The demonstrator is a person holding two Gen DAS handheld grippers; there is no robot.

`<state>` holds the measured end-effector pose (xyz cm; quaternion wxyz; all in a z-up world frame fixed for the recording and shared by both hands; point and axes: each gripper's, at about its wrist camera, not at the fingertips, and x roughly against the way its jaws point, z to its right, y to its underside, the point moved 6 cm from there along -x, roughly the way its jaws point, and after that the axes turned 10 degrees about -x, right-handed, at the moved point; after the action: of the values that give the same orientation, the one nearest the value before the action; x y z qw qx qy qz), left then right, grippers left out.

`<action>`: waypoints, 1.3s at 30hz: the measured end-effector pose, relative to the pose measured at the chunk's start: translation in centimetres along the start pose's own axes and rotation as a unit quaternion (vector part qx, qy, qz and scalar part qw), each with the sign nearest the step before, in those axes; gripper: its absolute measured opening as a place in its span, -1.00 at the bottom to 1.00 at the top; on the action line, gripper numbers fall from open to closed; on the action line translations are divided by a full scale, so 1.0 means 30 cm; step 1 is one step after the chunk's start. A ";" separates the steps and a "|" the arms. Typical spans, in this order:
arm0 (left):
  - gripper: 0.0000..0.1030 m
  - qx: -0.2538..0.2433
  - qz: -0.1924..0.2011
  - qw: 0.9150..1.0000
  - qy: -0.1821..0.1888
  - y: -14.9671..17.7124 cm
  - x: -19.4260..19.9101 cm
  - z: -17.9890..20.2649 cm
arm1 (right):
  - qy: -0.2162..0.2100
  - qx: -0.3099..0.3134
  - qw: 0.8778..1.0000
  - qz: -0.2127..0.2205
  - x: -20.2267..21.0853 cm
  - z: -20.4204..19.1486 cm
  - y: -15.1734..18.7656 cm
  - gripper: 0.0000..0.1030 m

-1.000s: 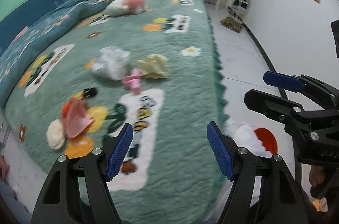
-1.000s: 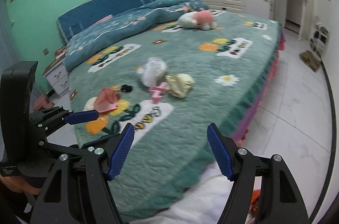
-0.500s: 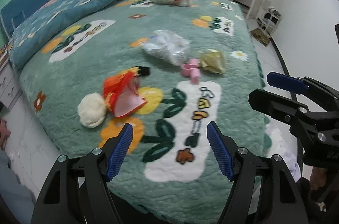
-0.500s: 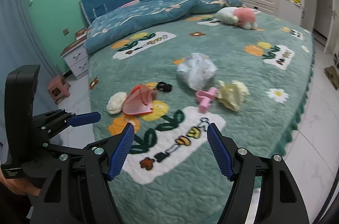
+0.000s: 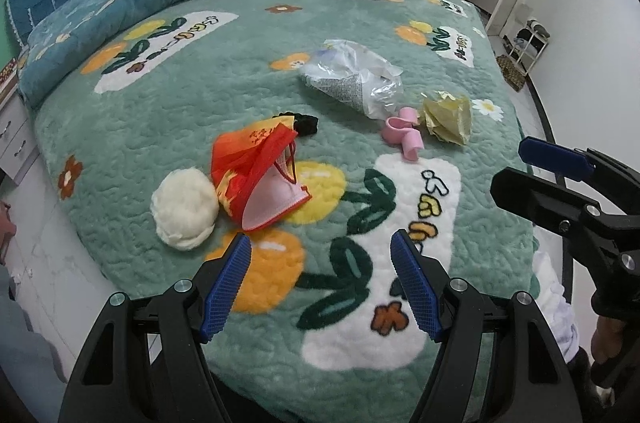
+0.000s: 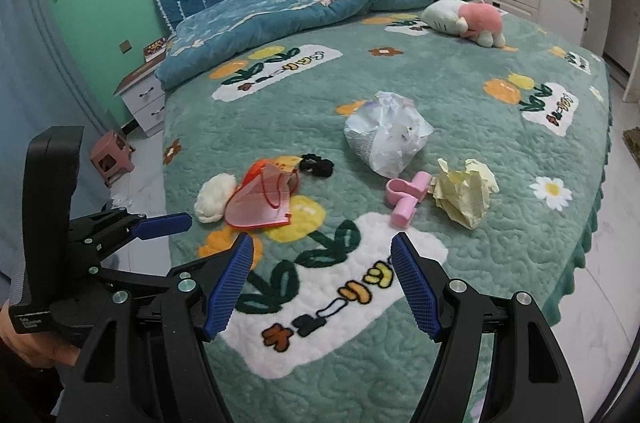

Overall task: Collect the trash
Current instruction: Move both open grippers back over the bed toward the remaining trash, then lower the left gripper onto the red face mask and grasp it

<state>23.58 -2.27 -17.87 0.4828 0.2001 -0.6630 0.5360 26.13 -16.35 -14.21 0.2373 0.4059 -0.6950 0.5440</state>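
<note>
So both tongs hang over the near edge of the bed w/ nothing in them: left gripper (image 5: 320, 283) has its jaws wide apart, right gripper (image 6: 320, 283) the same, blue pads bare, only the green blanket (image 5: 160, 111) showing between them. Trash sits in a loose scatter mid-blanket, ahead of both: white fluffy ball (image 5: 185, 209) touching the red-and-pink mask pouch (image 5: 260, 179) on the left, black hair tie (image 5: 306, 123) just behind it; further right the crumpled clear plastic wrapper (image 5: 356, 79), the pink curled piece (image 5: 402, 137) and the yellow paper wad (image 5: 448, 119) close together. Risks, as I judge them: the mask pouch is thin & lies flat, so a pinch coming in too shallow likely snags the fuzzy blanket pile along w/ it, or slides off the slick film. The wrapper is light and springy (probably crackles and pops out if only a corner is caught), could skid away on approach. Ball and pouch touch, so grabbing one may drag or roll the other toward the bed edge, which is near on that side, and it drops to the floor. Pink piece and yellow wad are near enough that one gripper closing could catch both badly & drop one. Also the two tongs are side by side, so reaching for neighbouring bits risks a clash. No bin visible in either view, so where stuff goes I can't tell. Plush toy (image 6: 466, 21) at the far end isn't trash, best left alone.
</note>
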 end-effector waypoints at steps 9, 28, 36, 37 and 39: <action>0.41 0.004 -0.011 1.000 -0.009 -0.076 -0.074 -0.069 | -0.005 0.000 1.000 -0.012 -0.084 0.022 -0.058 0.38; 0.41 -0.003 -0.067 0.998 -0.018 -0.127 -0.358 -0.176 | -0.002 -0.018 0.999 -0.039 -0.255 0.102 -0.113 0.38; -0.32 0.003 -0.074 0.997 -0.032 -0.093 -0.374 -0.191 | -0.002 -0.022 0.999 -0.048 -0.297 0.110 -0.104 0.38; -0.51 0.003 -0.074 0.997 -0.032 -0.089 -0.369 -0.191 | -0.001 -0.023 0.999 -0.048 -0.299 0.111 -0.103 0.38; -0.72 0.004 -0.073 0.997 -0.030 -0.085 -0.357 -0.189 | -0.001 -0.024 0.999 -0.048 -0.299 0.109 -0.101 0.38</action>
<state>32.84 -0.74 -25.94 0.4998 0.2655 -0.6587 0.4957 34.00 -16.96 -20.38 0.2721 0.4334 -0.6875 0.5152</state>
